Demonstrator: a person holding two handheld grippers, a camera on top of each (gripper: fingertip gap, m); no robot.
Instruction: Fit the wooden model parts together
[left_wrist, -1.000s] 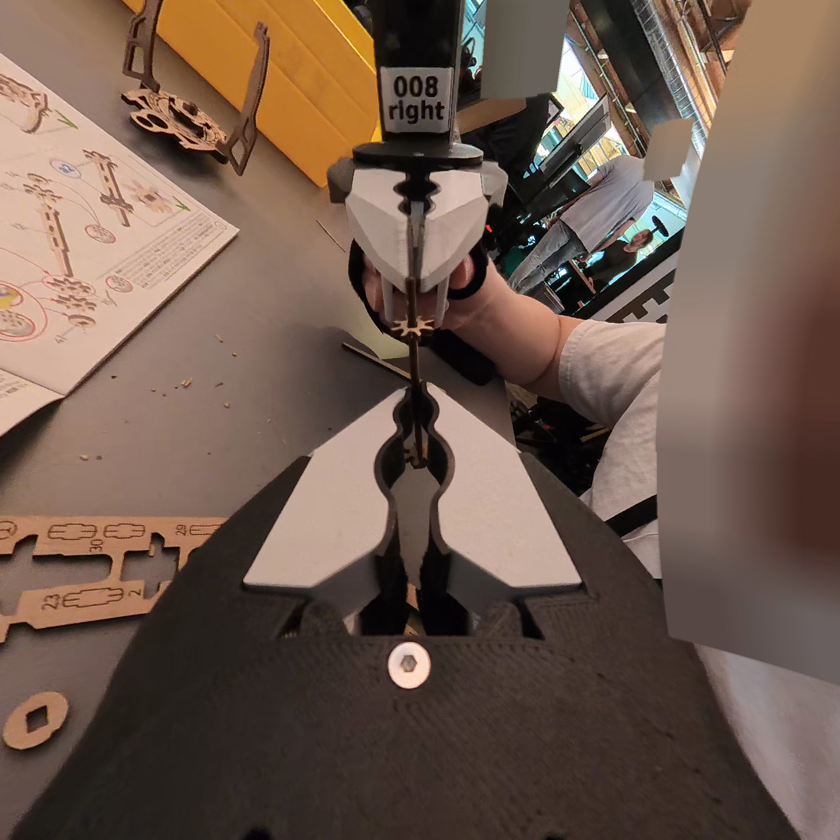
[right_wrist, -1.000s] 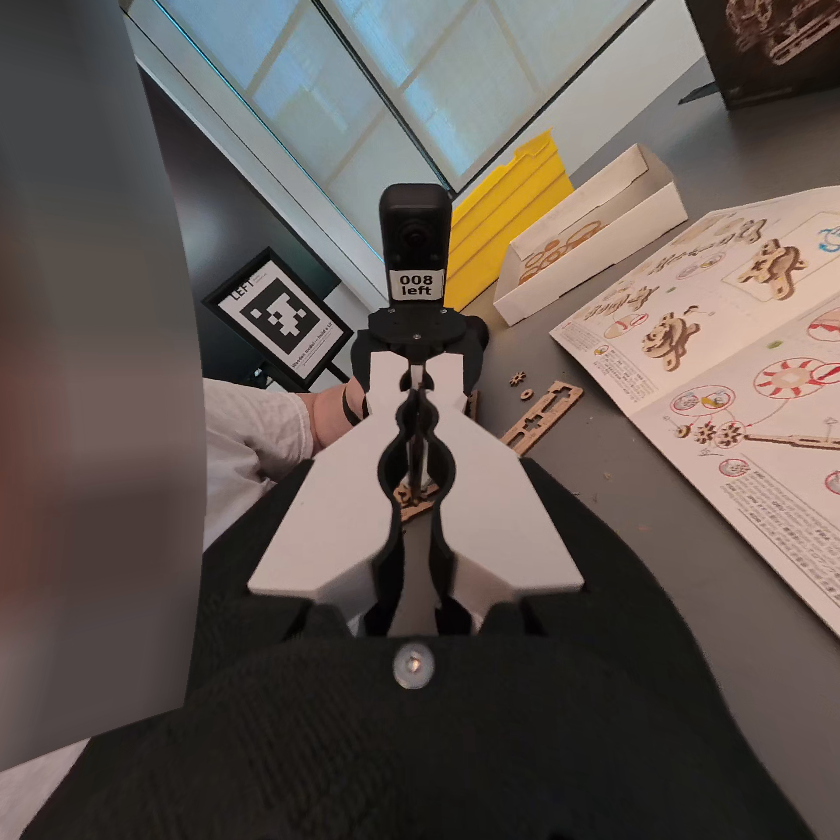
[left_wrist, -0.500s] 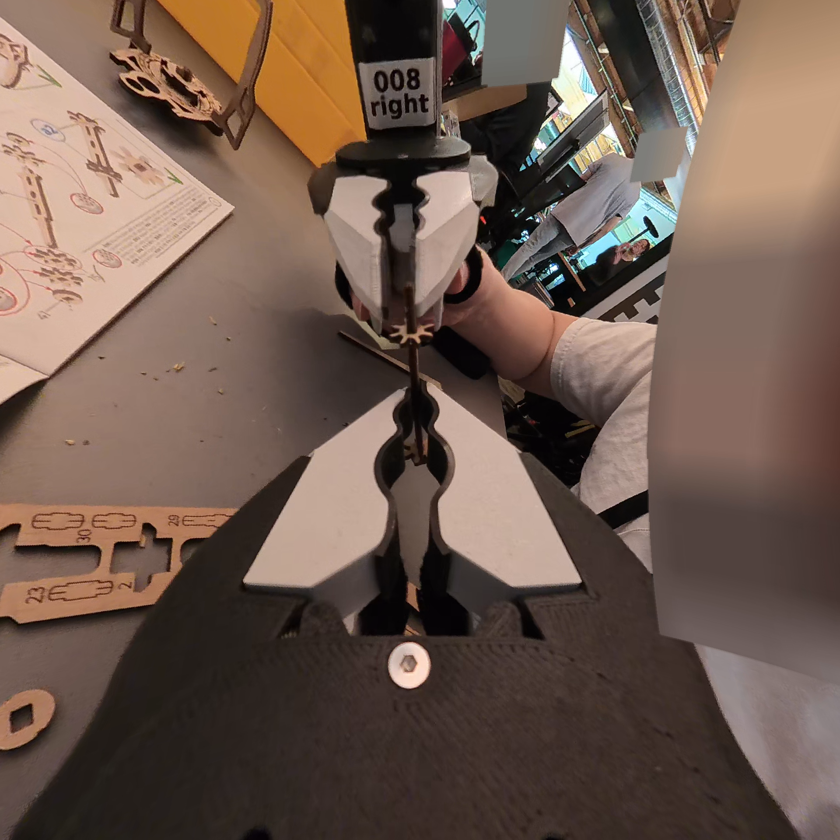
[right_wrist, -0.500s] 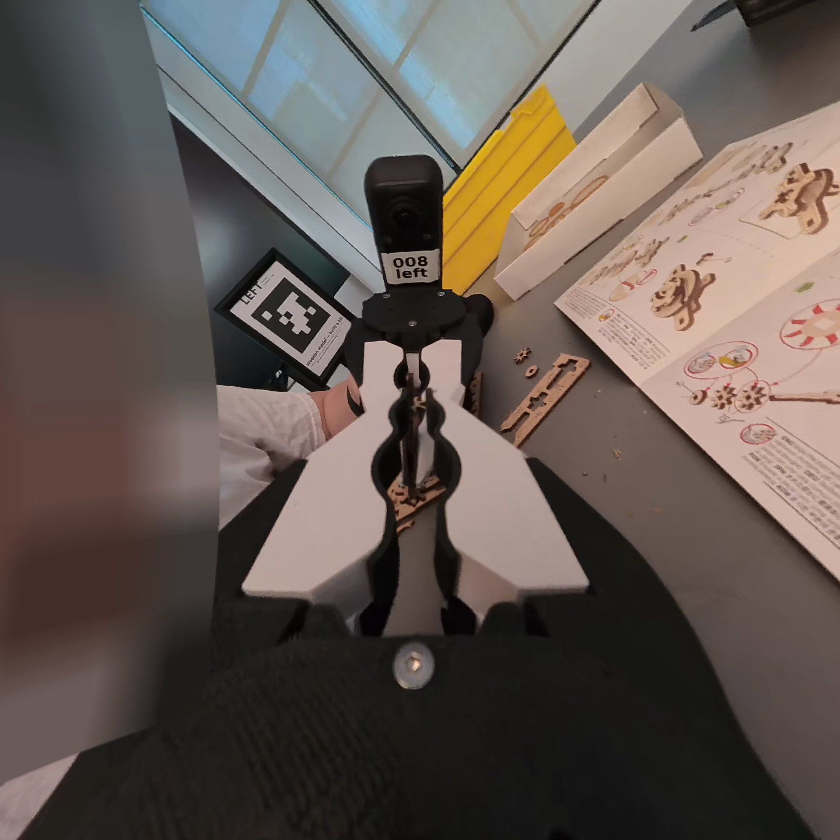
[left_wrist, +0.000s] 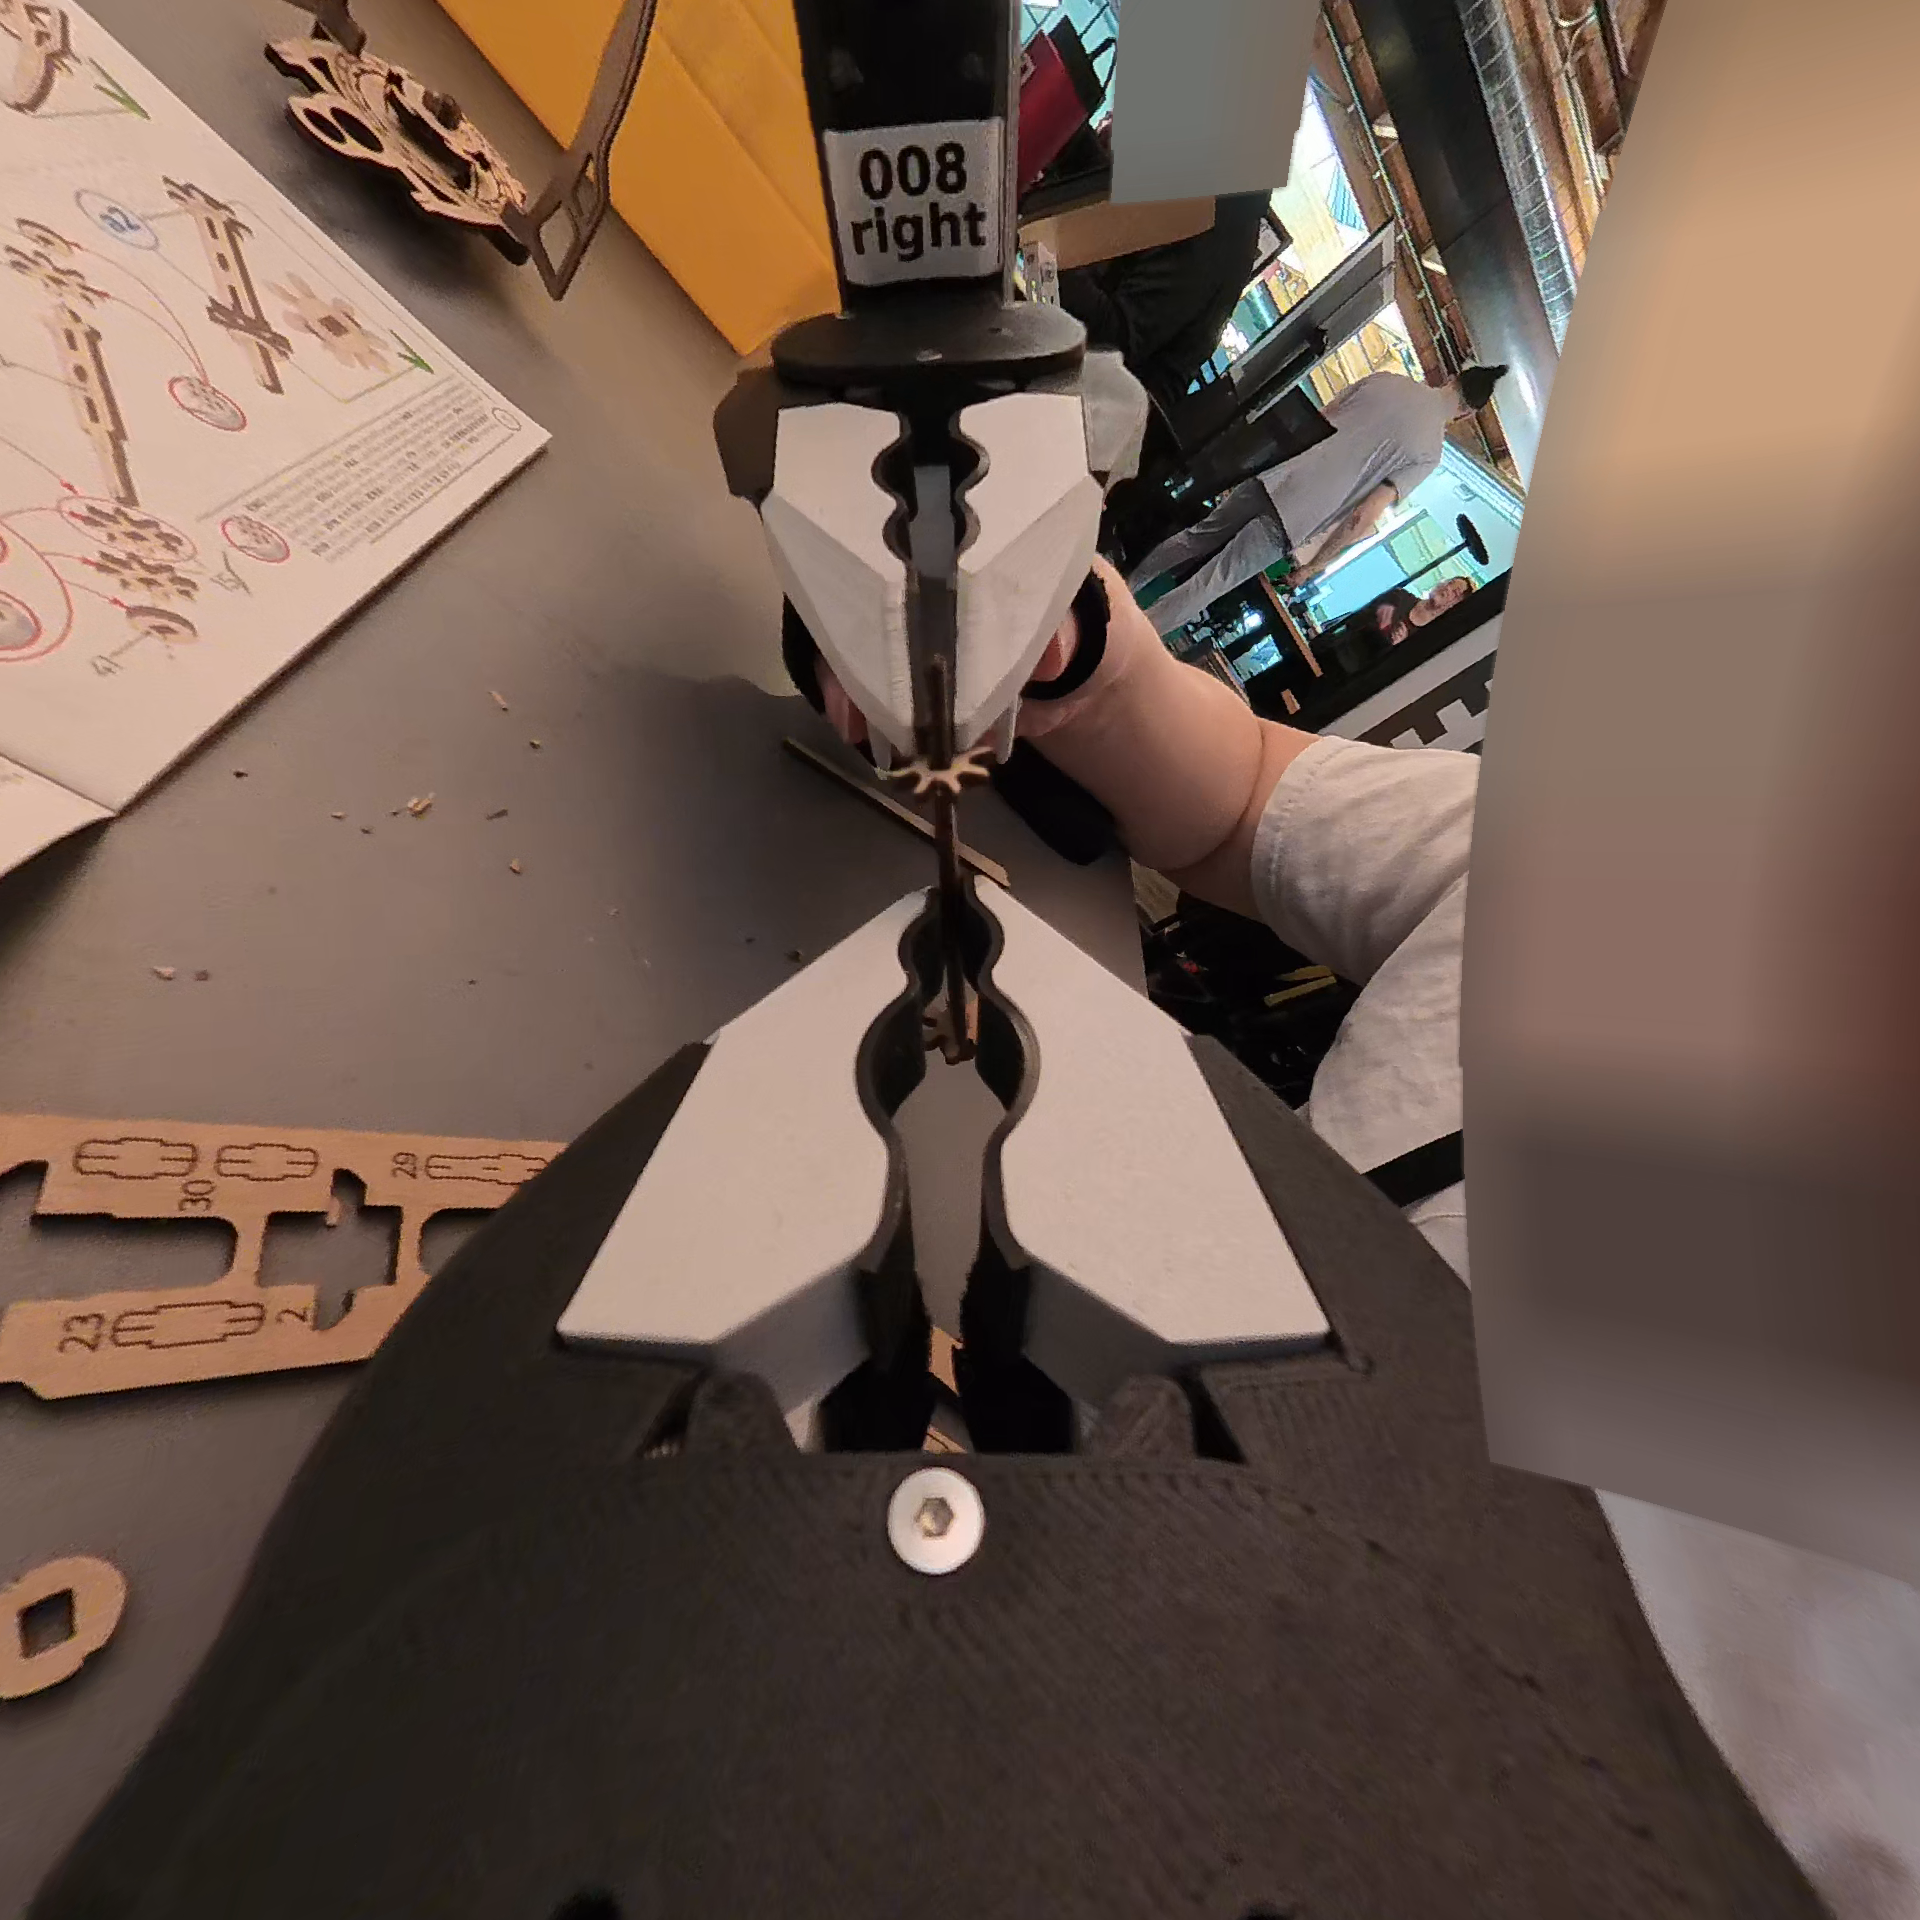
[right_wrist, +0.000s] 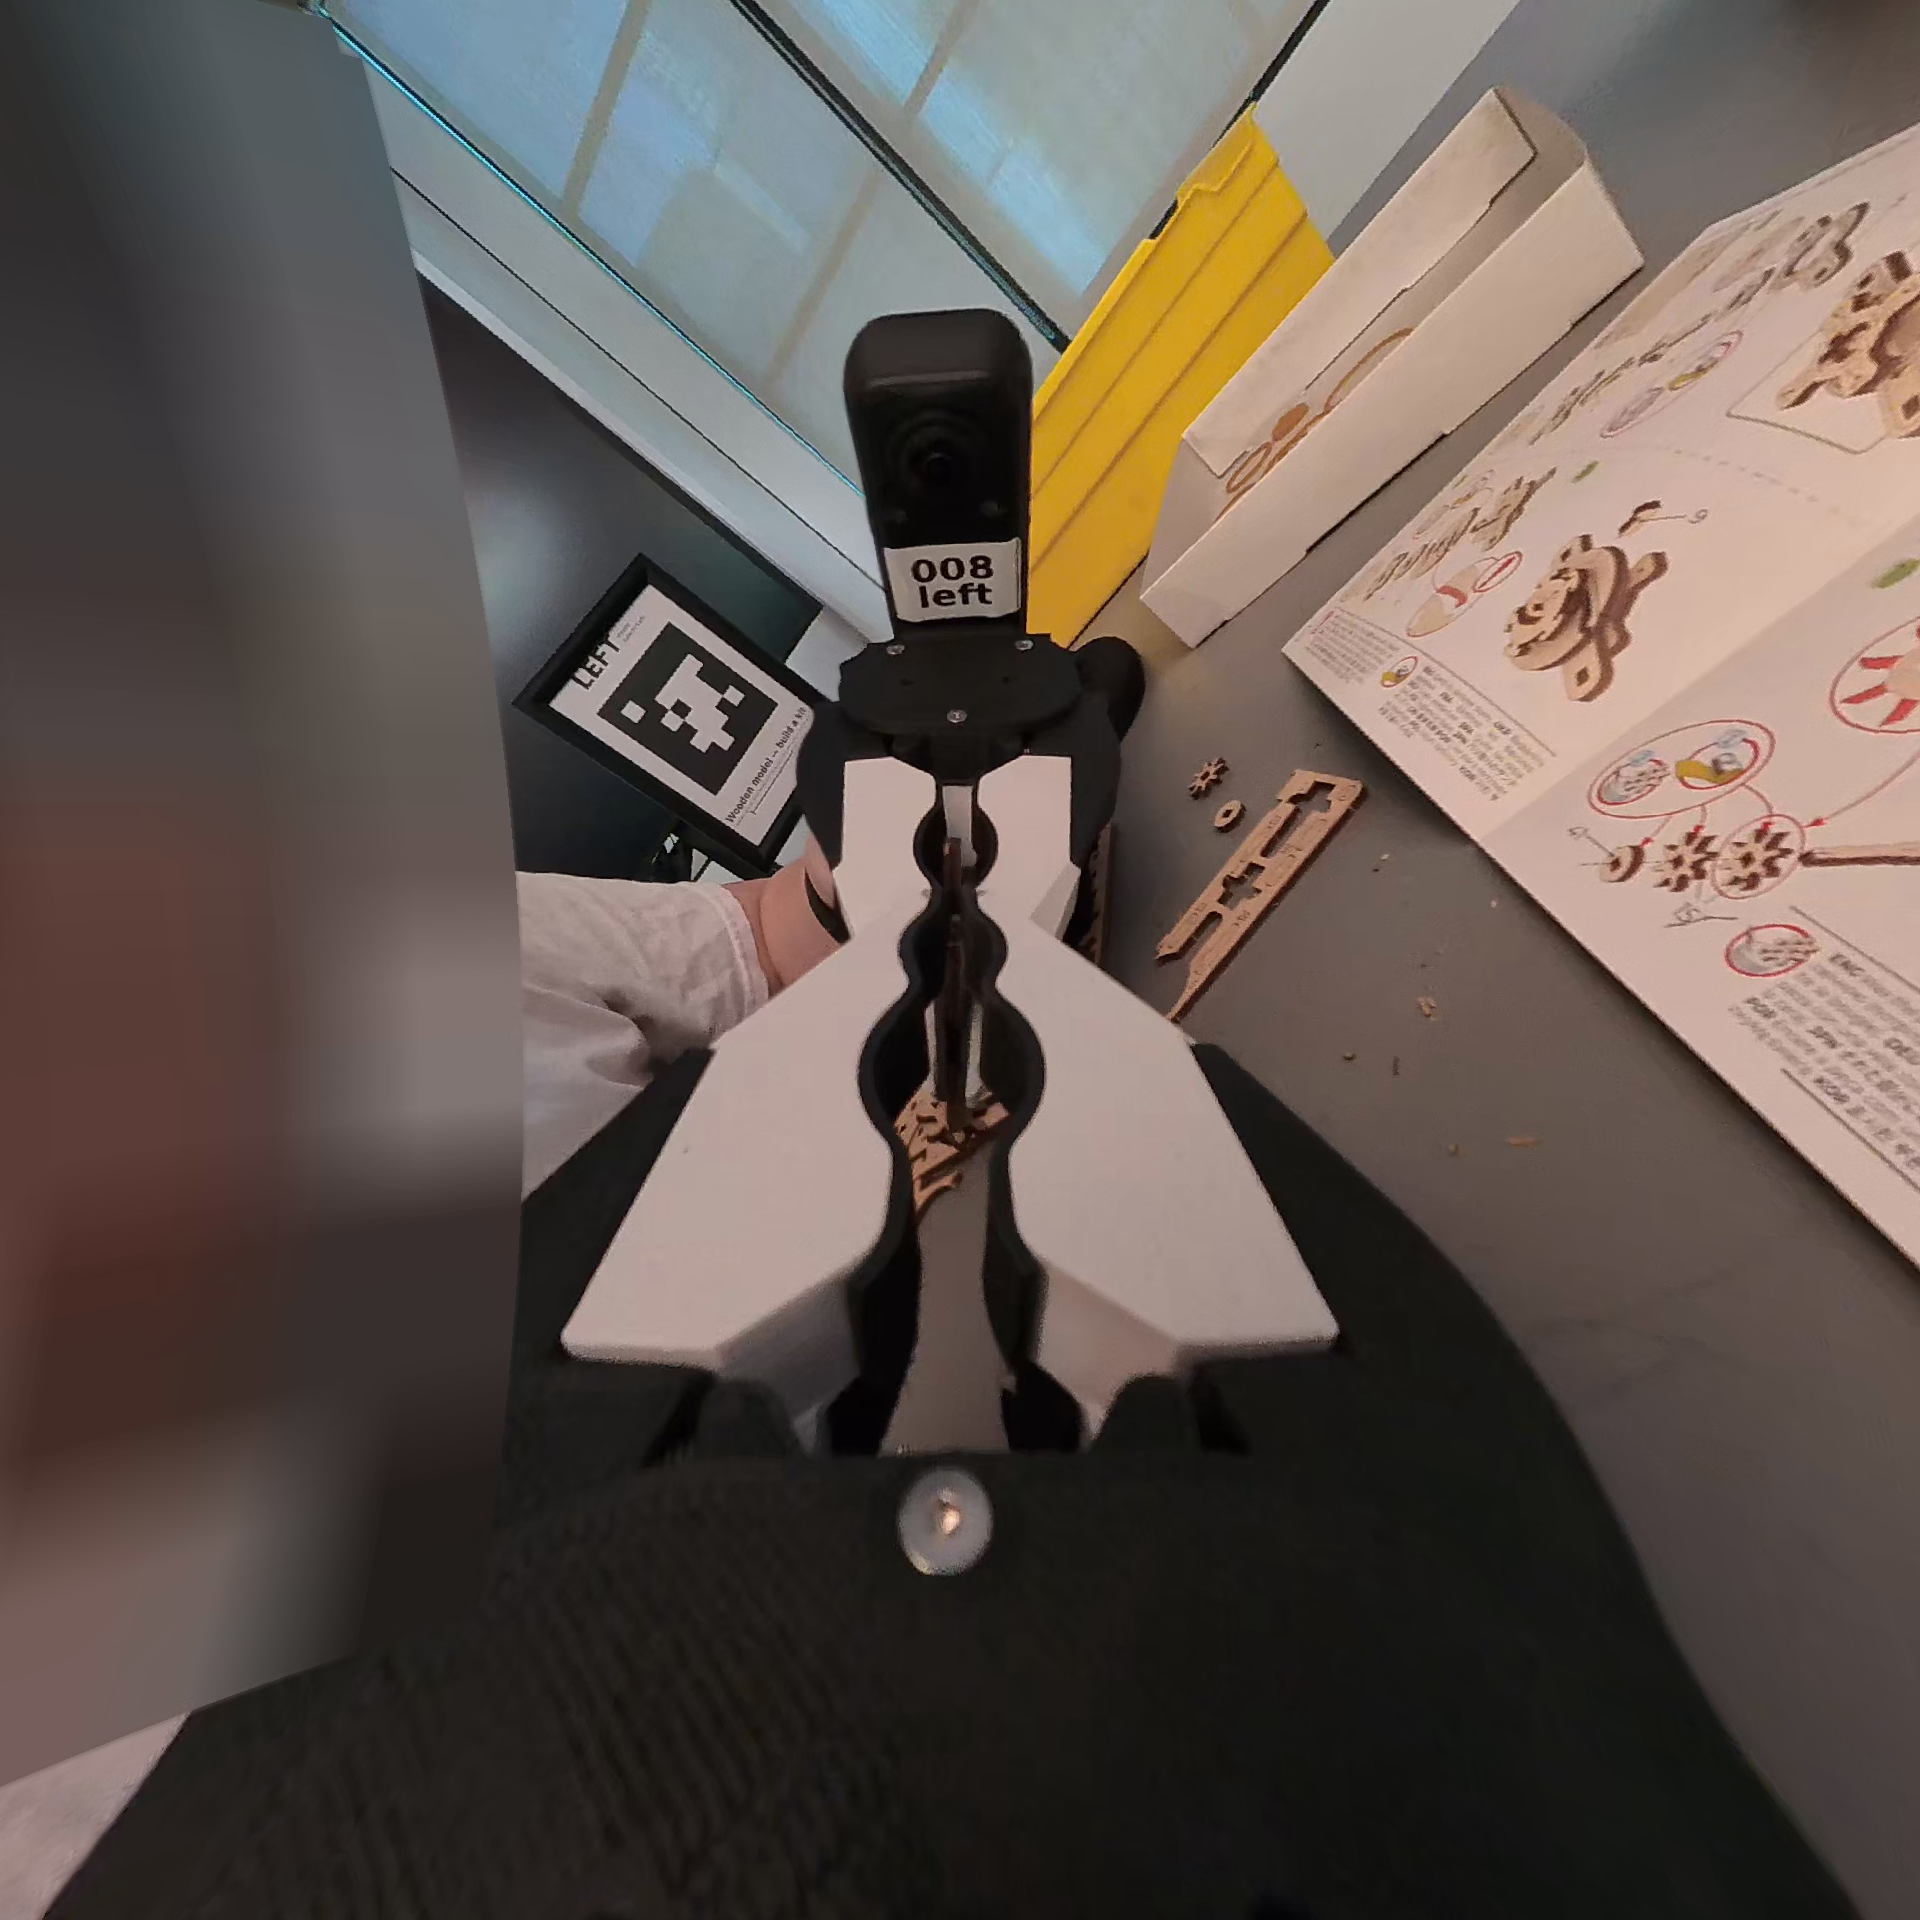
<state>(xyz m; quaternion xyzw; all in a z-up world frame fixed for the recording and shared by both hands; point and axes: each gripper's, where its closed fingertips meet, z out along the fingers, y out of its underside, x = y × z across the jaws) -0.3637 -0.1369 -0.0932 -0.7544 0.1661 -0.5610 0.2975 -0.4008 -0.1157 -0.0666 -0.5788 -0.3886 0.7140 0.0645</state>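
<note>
Both grippers are facing tip to tip, left gripper (left_wrist: 949, 914) and right gripper (left_wrist: 940, 743) each pinching the thin wooden axle (left_wrist: 948, 842). Small gear (left_wrist: 938, 776) is sitting on it at the right's tips. Next, probably: pushing gear along squarely, without bending the axle.

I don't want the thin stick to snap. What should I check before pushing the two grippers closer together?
1. Left gripper shut on thin dark wooden stick: ok.
2. Right gripper shut on the stick's far end: ok.
3. Small pale wooden gear threaded on the stick, at the right gripper's tips: ok.
4. Gear fully seated: cannot tell.
5. Stick straight between both grippers: ok.
6. Cut-out plywood sheet on the grey table clear of the grippers: ok.
</note>
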